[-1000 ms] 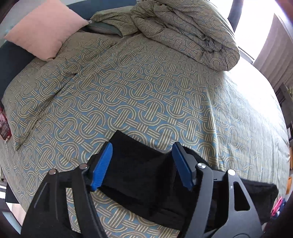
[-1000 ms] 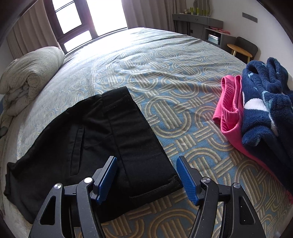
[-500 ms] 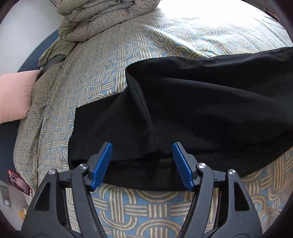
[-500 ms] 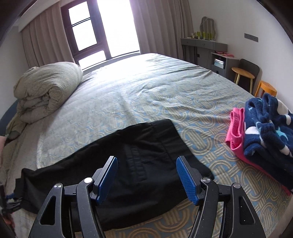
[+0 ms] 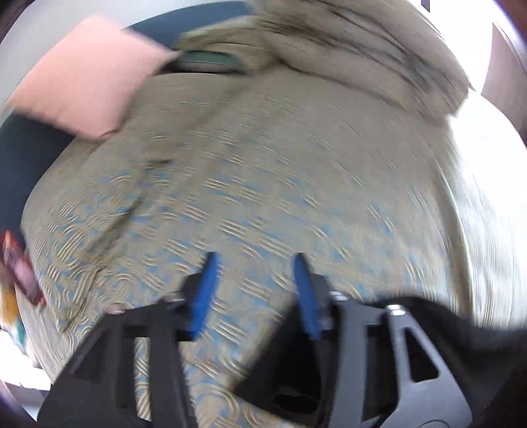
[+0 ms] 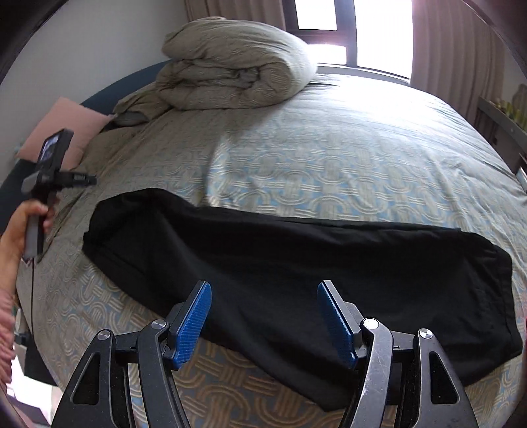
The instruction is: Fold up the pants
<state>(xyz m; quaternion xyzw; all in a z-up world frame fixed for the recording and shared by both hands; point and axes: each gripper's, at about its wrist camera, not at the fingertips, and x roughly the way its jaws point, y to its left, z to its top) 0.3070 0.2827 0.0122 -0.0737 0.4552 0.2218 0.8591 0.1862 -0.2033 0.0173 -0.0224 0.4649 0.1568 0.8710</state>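
Black pants (image 6: 296, 263) lie flat and lengthwise across the patterned bedspread (image 6: 329, 158). My right gripper (image 6: 263, 296) hovers open over their near edge, with nothing pressed between its blue pads (image 6: 194, 316). The left wrist view is blurred. In it my left gripper (image 5: 255, 273) is over bare bedspread, its jaws closing with nothing between them, and the pants (image 5: 290, 378) show only at the lower right. The right wrist view shows a hand (image 6: 19, 227) holding the left gripper (image 6: 49, 177) beyond the pants' left end.
A rolled grey duvet (image 6: 230, 72) sits at the head of the bed. A pink pillow (image 5: 85, 82) leans against the dark blue headboard (image 5: 19, 158). A window (image 6: 355, 29) with curtains lies beyond the bed, and furniture stands at the far right.
The left gripper swung off the pants to bare bedspread near the pillow, and its jaws narrowed. The right gripper turned left, so the whole pants now show and the pink and blue clothes left view.
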